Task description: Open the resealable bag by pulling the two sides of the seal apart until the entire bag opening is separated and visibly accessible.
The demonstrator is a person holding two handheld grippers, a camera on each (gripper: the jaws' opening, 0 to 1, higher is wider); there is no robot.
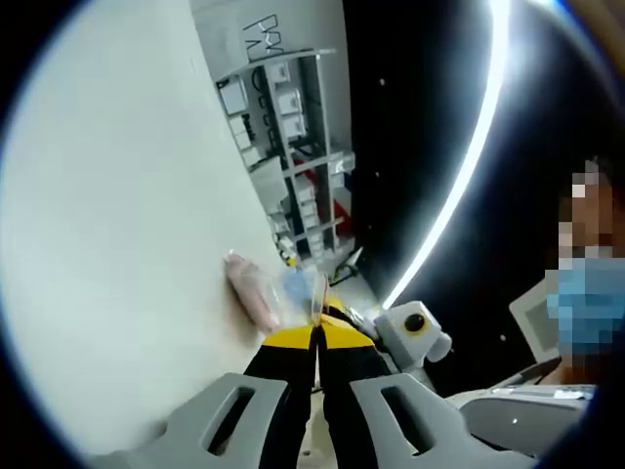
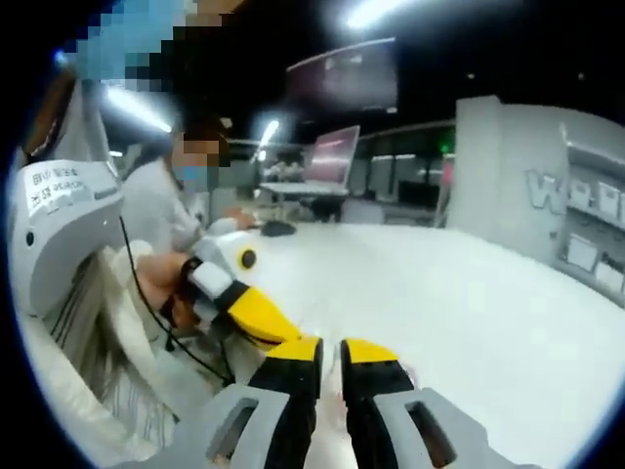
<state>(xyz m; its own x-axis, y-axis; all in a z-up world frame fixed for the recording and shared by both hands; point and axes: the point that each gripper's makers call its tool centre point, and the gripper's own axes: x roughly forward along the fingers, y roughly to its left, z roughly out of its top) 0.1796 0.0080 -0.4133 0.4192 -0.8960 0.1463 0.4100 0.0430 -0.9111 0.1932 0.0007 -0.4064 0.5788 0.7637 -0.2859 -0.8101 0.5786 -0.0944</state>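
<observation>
The resealable bag (image 1: pixel 276 293), clear plastic with pale pink contents, hangs just beyond my left gripper (image 1: pixel 317 337) over the white table (image 1: pixel 117 244). That gripper's yellow-tipped fingers are pressed together on the bag's near edge. In the right gripper view my right gripper (image 2: pixel 332 350) has its jaws drawn almost together with only a thin slit between them, and the bag is hidden beneath them. The left gripper (image 2: pixel 283 334) comes in from the left, held by a hand, and its tip meets the right gripper's tip.
The white table (image 2: pixel 439 293) stretches wide ahead. A shelf unit (image 1: pixel 293 147) with boxes stands at its far side. A seated person (image 2: pixel 166 205) in white is behind the left gripper, beside a white machine (image 2: pixel 59 225). Monitors (image 2: pixel 332 156) stand further back.
</observation>
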